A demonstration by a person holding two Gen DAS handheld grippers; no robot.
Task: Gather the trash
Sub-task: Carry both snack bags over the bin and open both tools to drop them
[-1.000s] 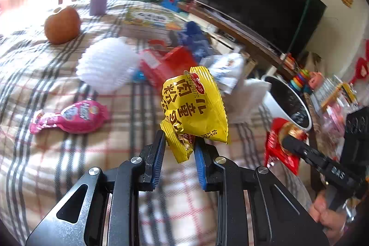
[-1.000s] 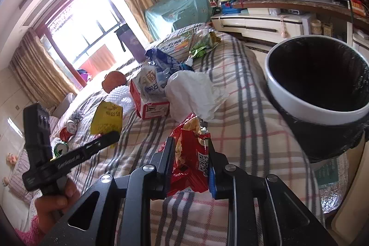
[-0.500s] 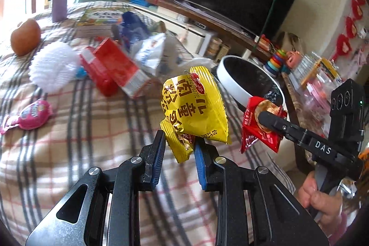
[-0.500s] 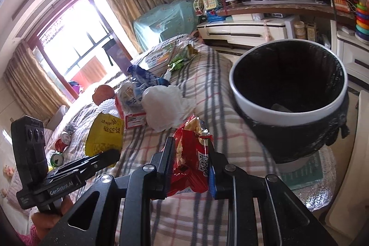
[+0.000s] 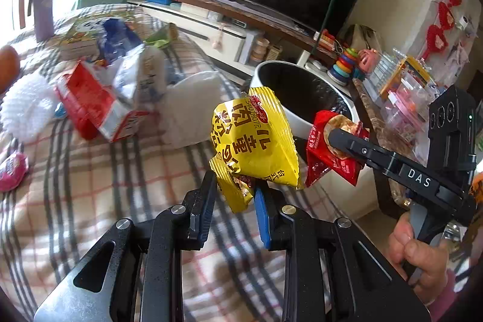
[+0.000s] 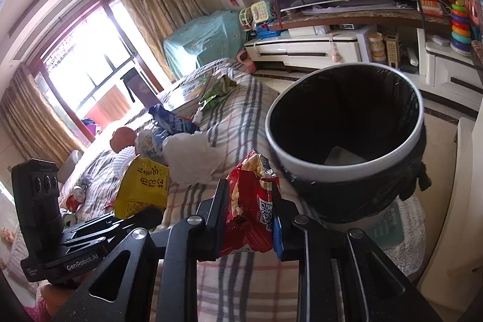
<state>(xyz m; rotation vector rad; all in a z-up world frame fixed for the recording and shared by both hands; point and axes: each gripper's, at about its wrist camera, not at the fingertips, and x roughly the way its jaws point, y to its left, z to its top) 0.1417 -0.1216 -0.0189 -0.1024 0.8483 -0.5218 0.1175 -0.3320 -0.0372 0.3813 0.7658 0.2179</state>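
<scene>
A: What does the left gripper (image 5: 234, 195) hold?

B: It is clenched on a yellow packet (image 5: 253, 147). The blue pads pinch the crumpled lower corner, and the rest of the packet stands up above the jaws, over the plaid blanket (image 5: 90, 186).

A: And the right gripper (image 6: 249, 213)?

B: It is also clenched, on a red packet (image 6: 252, 201). The torn top of this packet is open and points up, and a square code is printed on the side. In the left wrist view the same red packet (image 5: 332, 153) hangs at the tip of the right gripper (image 5: 338, 138), just beside the yellow one.

A: Where is the bin?

B: The bin (image 6: 347, 168) stands on the floor next to the bed, on the right in the right wrist view. It has a white rim and a black bag inside. Something pale lies at the bottom; I cannot tell what it is. The red packet is near the rim but is above the blanket, not above the opening.

A: Is more trash on the bed?

B: Yes. A white plastic bag (image 6: 190, 156) lies on the blanket behind the packets, with a blue wrapper (image 6: 169, 119) behind it and a green wrapper (image 6: 217, 89) farther away. In the left wrist view I see also a red carton (image 5: 90, 107) on its side and a pink packet (image 5: 12, 171) at the left edge.

A: Do you see the person?

B: Only a hand (image 5: 419, 258) around the handle of the right gripper, at the lower right in the left wrist view.
</scene>
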